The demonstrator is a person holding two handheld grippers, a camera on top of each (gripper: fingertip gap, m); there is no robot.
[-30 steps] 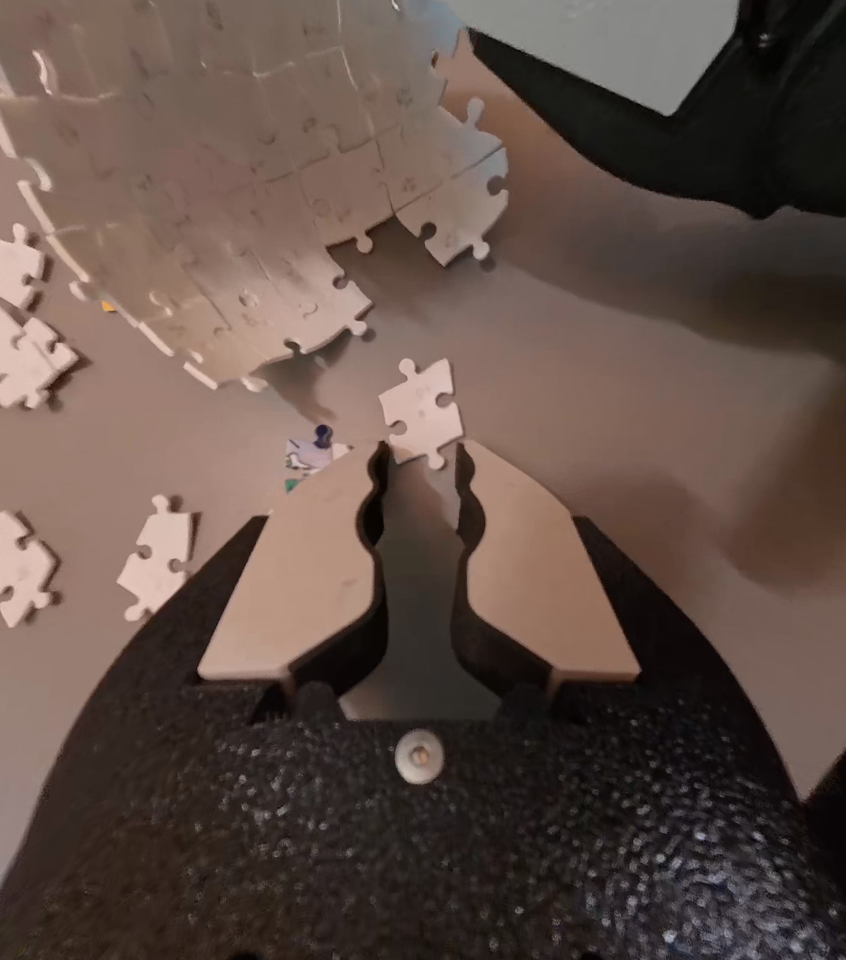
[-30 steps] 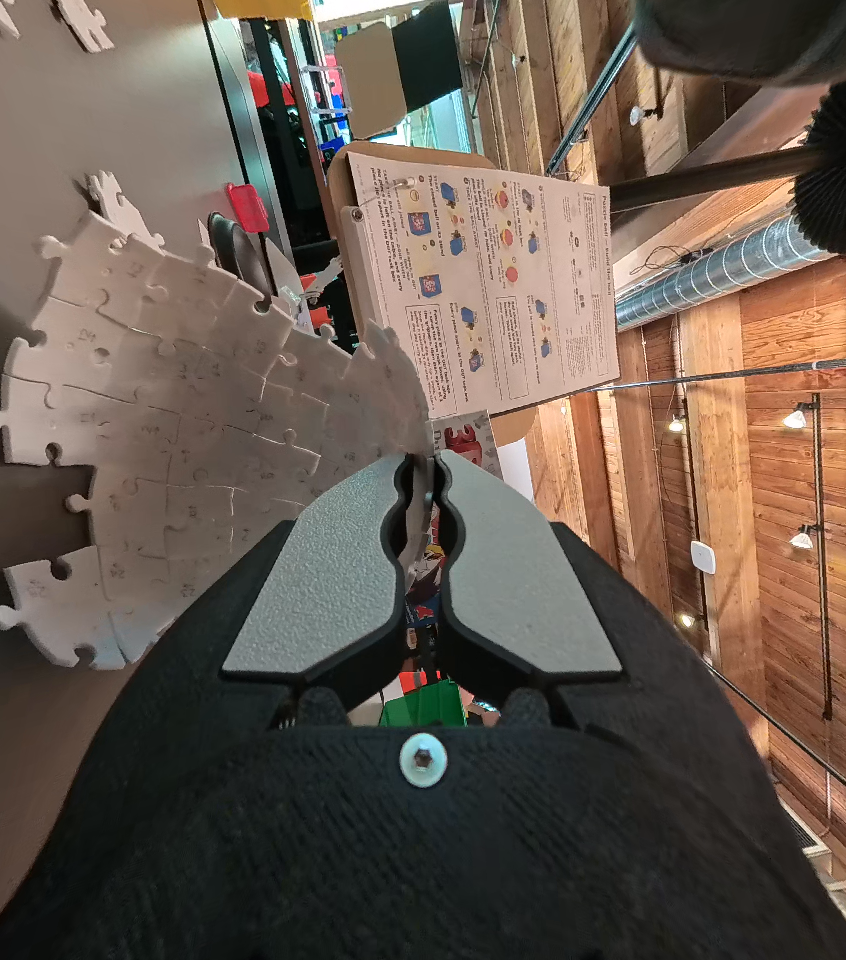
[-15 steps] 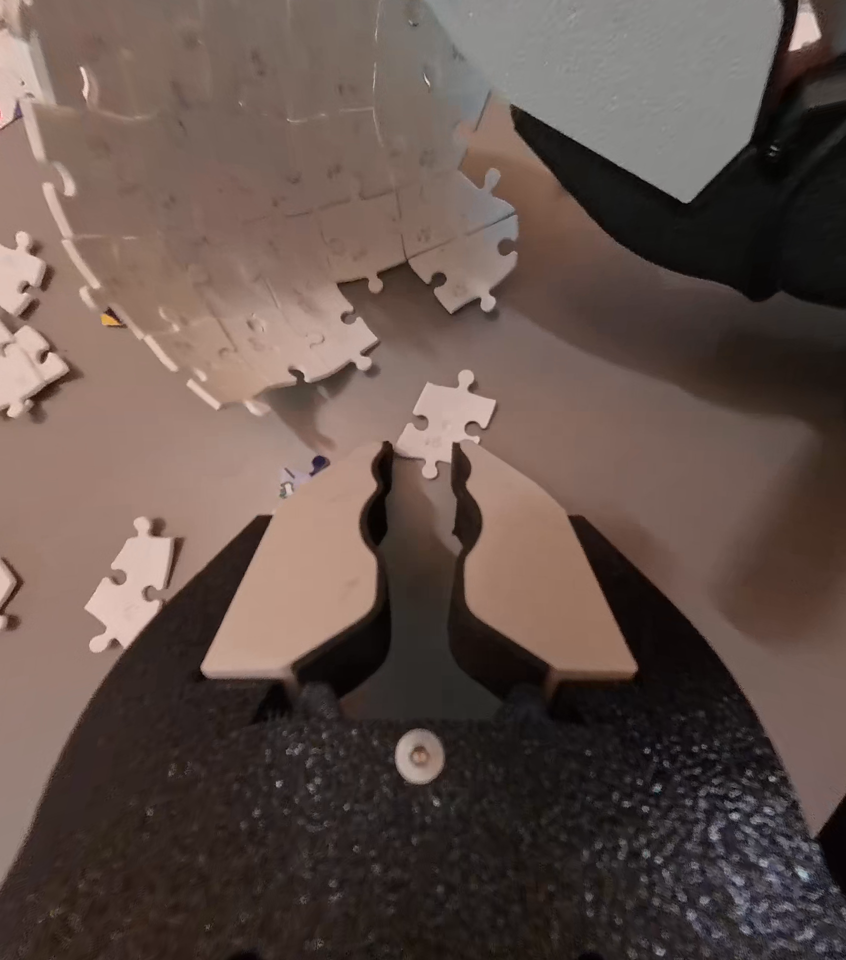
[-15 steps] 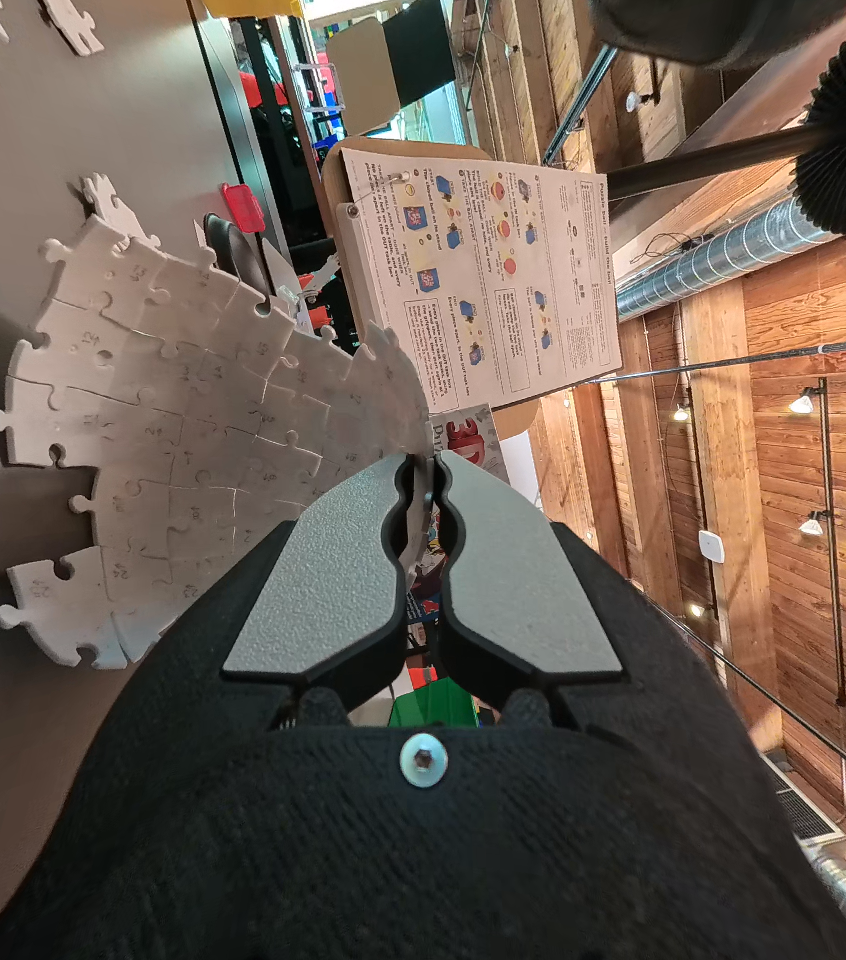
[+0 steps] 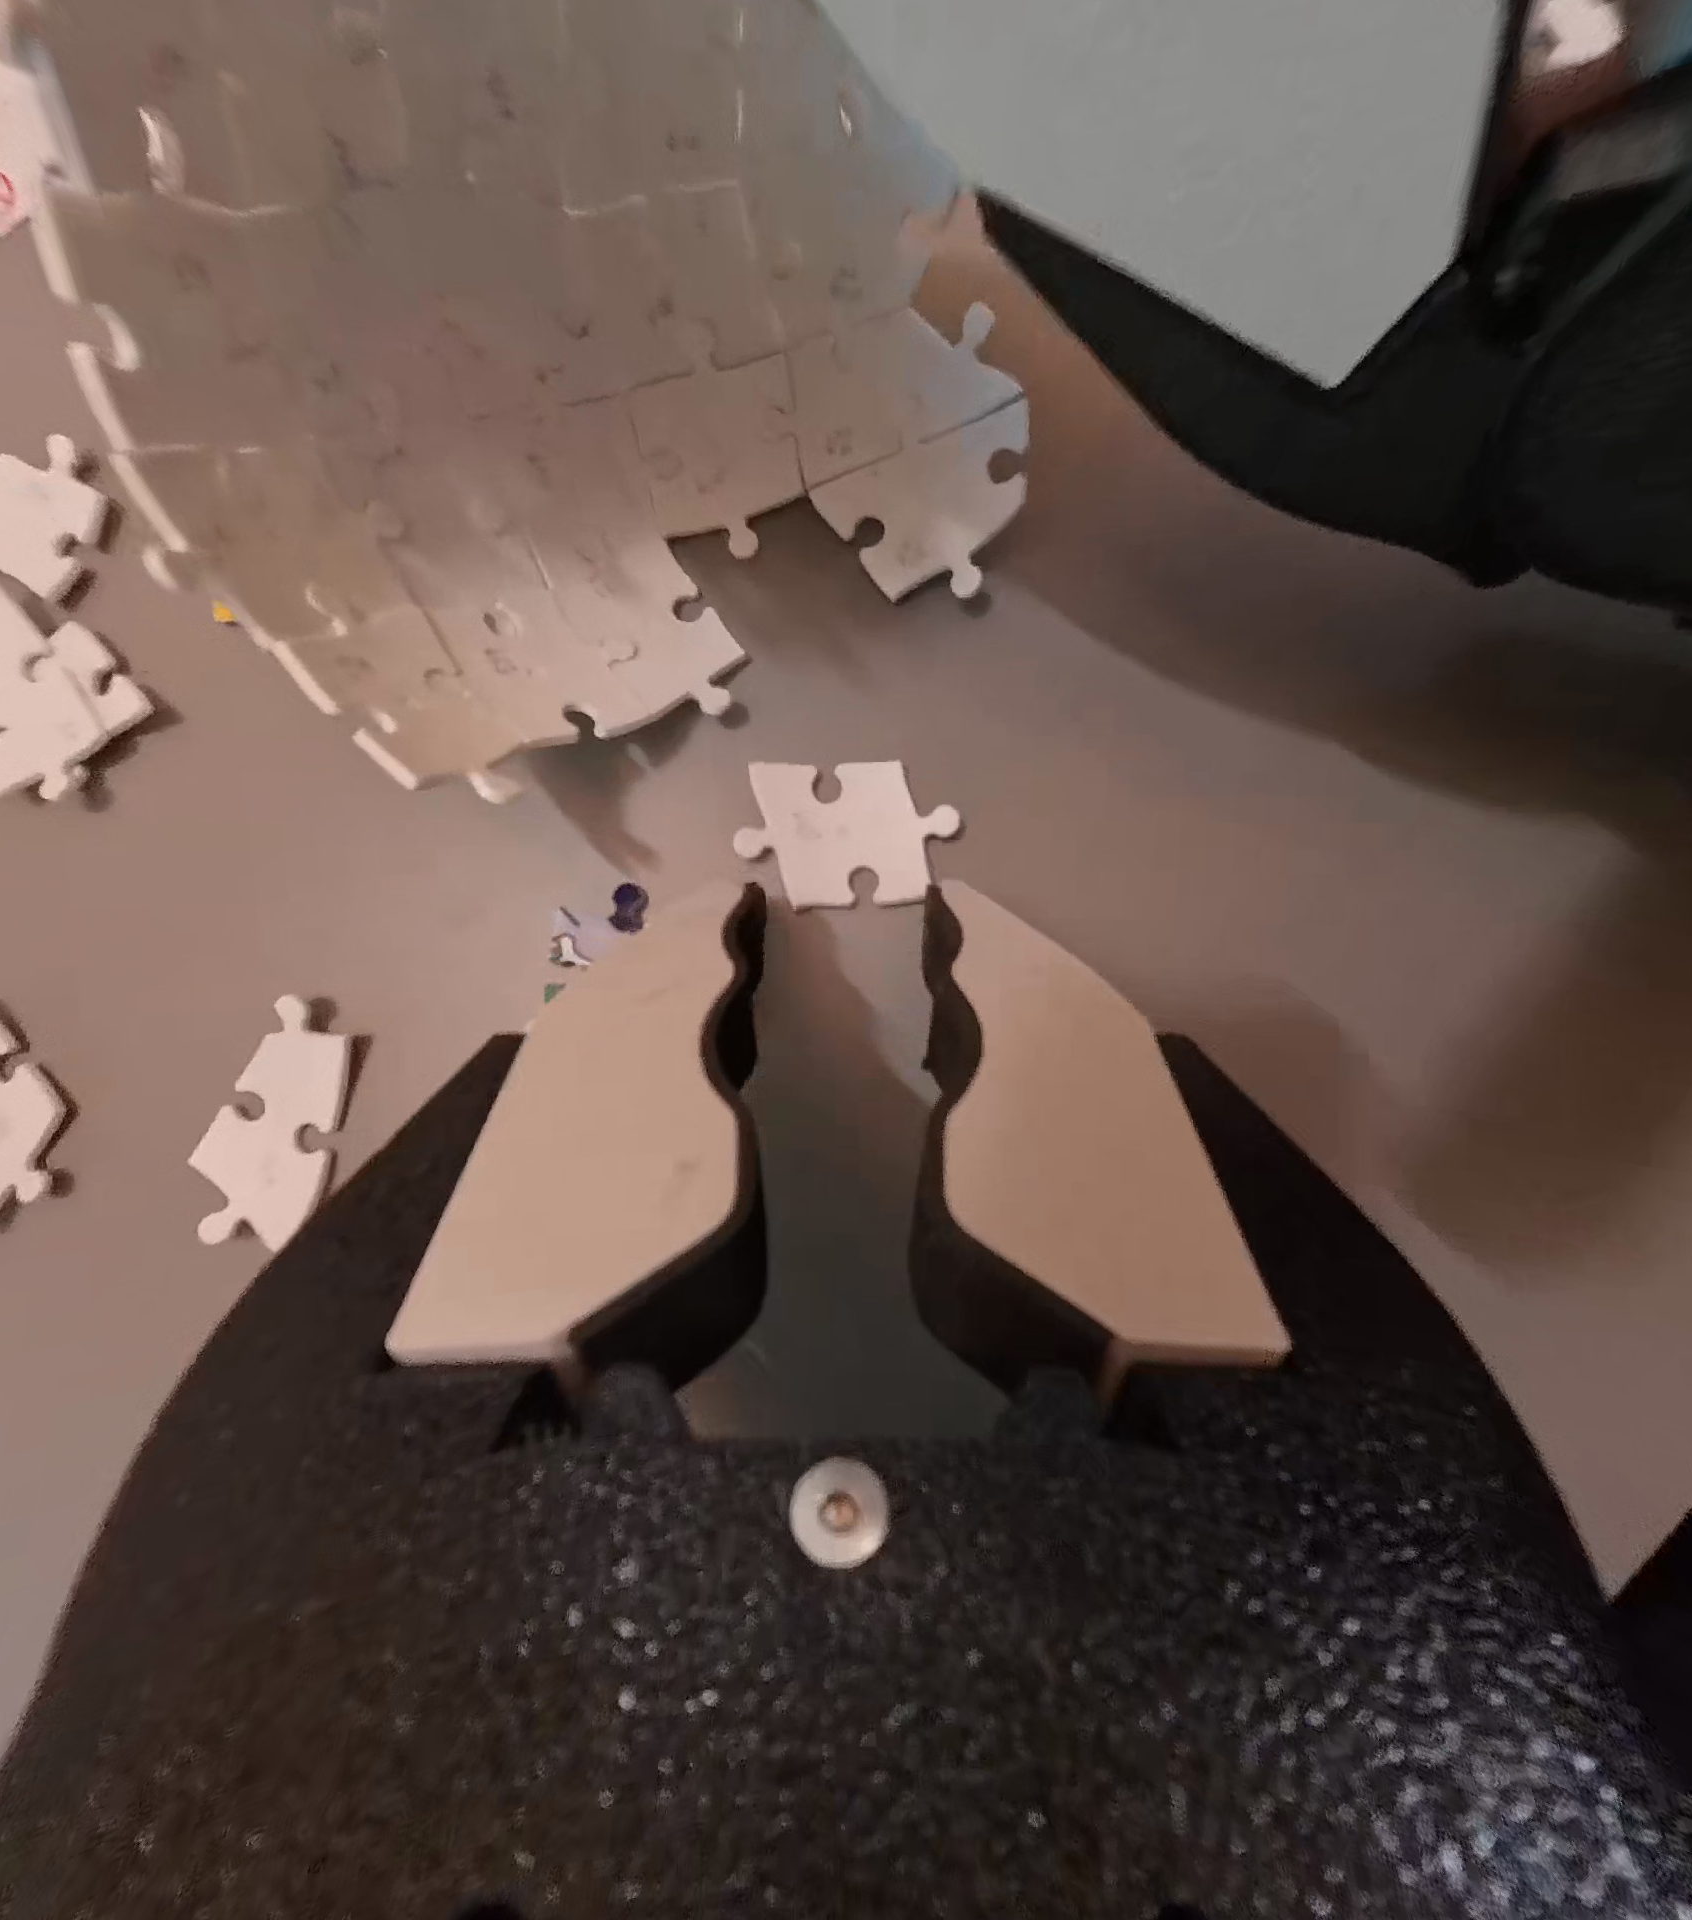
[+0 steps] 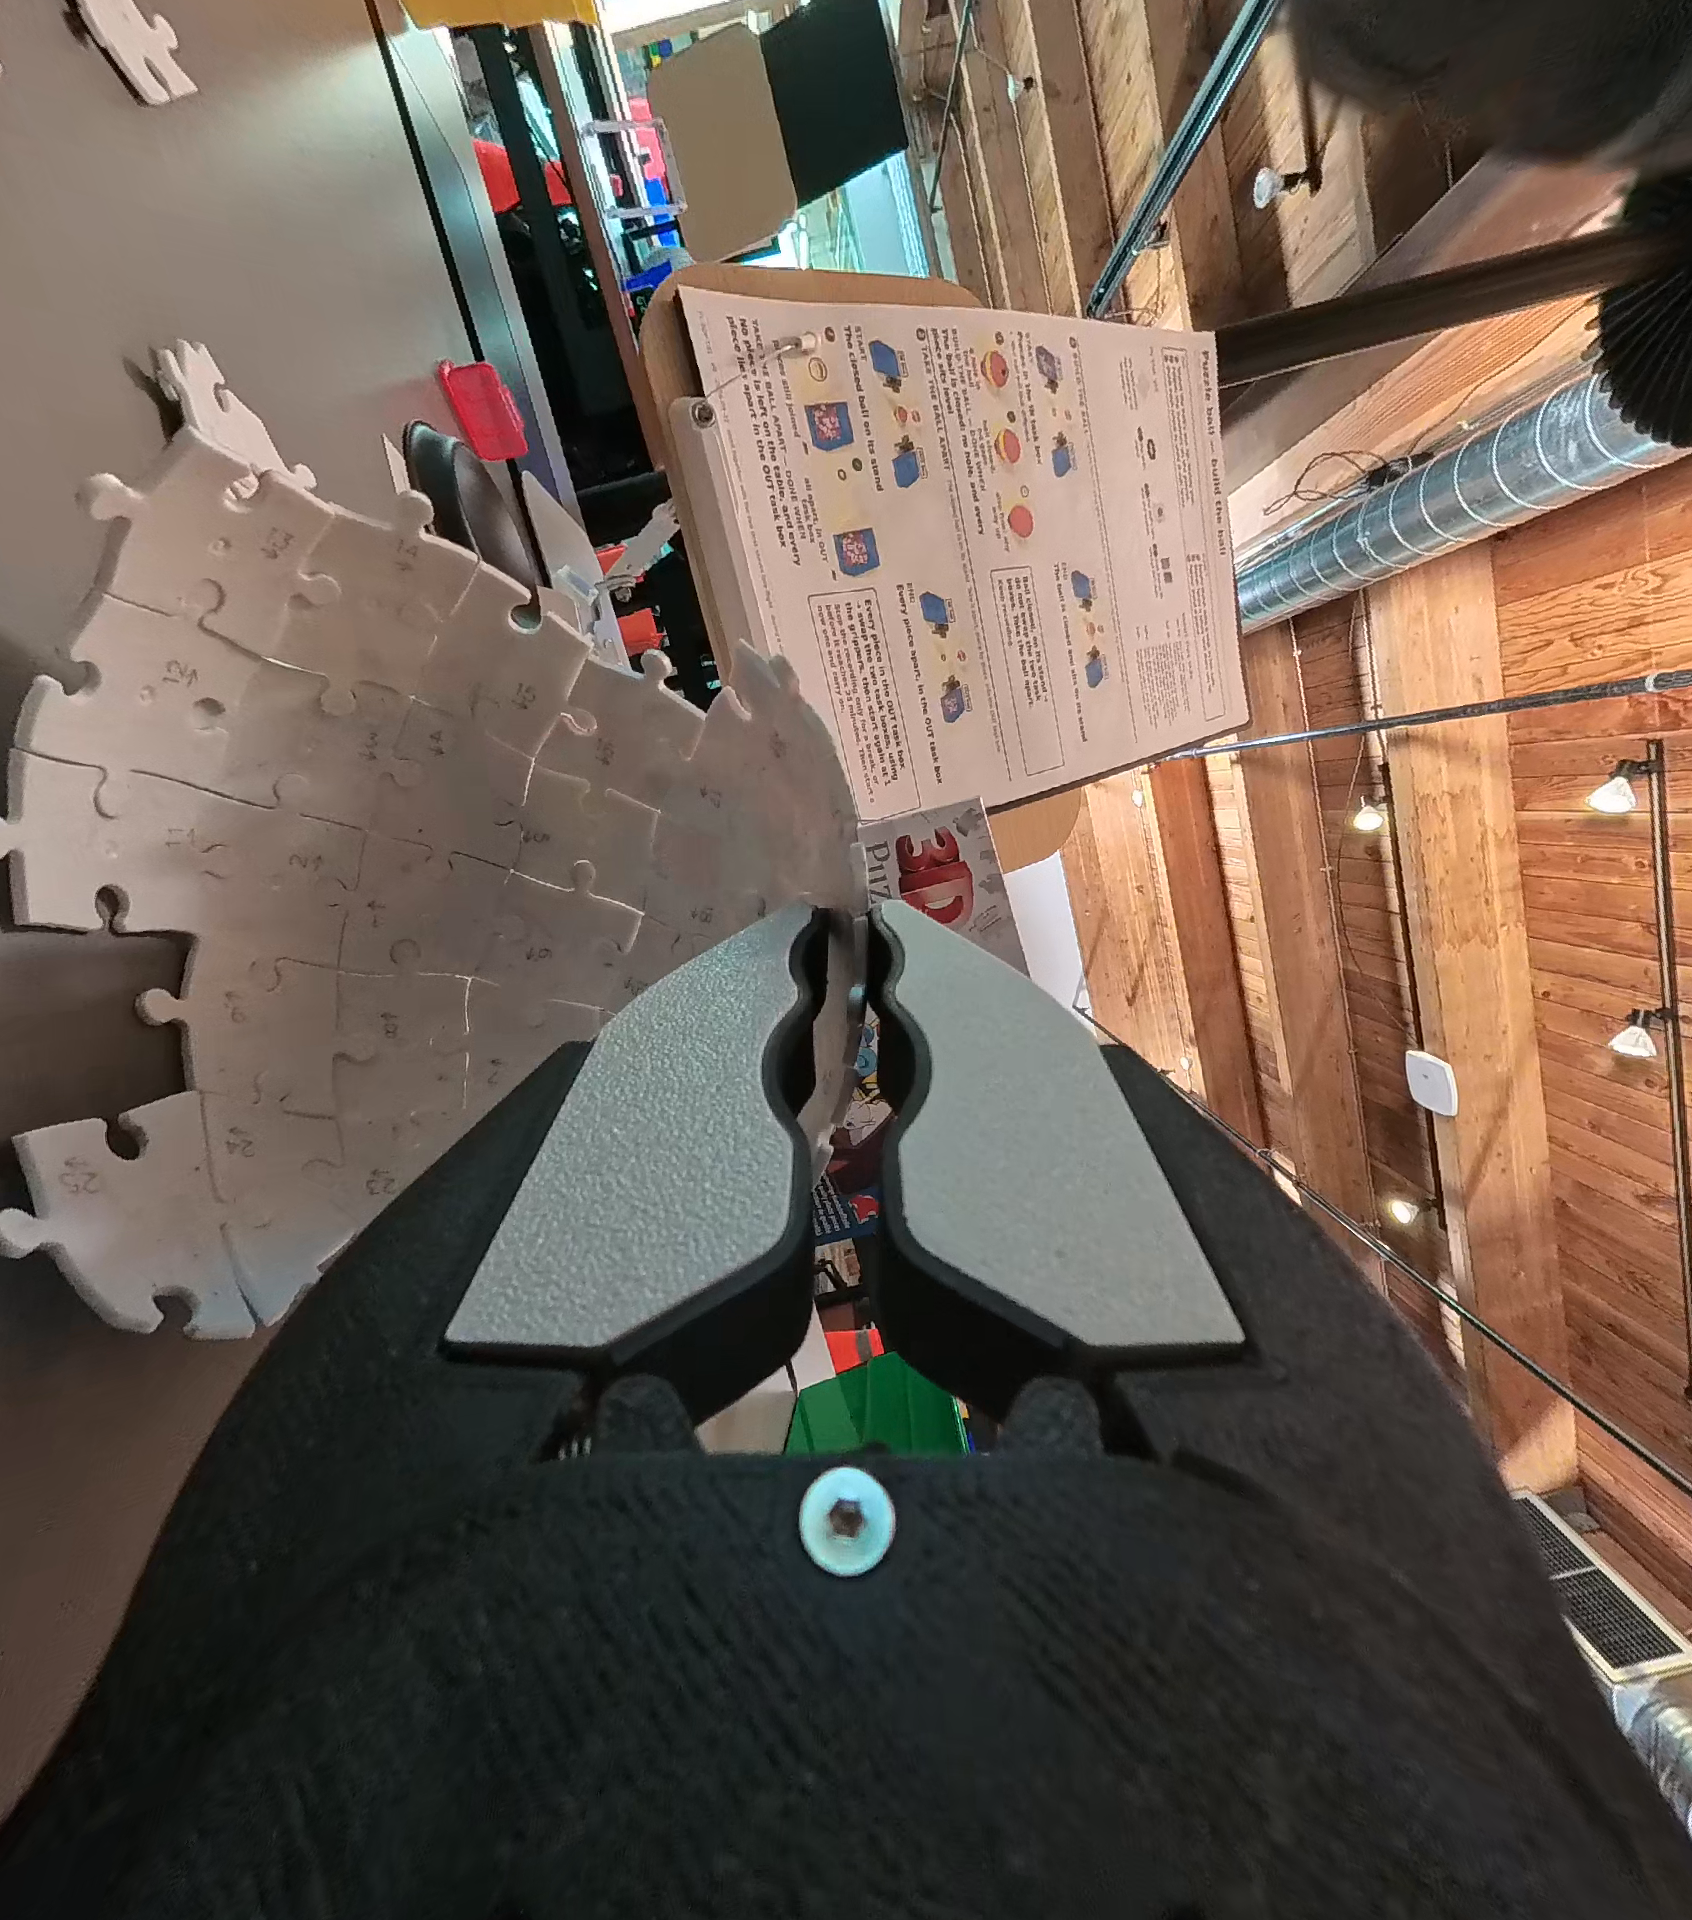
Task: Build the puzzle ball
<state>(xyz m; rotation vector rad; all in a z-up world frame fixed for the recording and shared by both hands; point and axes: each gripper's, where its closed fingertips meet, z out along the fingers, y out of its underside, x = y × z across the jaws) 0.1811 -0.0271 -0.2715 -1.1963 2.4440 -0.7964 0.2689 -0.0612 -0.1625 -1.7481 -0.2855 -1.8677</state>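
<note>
while right gripper [image 6: 847,914] clamps puzzle shell [image 6: 385,831]

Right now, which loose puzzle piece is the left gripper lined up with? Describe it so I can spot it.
Start at the big curved puzzle shell on the grey table. Just below its lower edge lies one white piece, alone, directly ahead of the open left gripper; other loose pieces lie far left.

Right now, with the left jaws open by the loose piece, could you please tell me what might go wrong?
1. The loose white puzzle piece lies flat on the grey table; the left gripper may push it rather than pinch it.
2. The right gripper holds the curved white puzzle shell by one edge; joints could pop apart.
</note>
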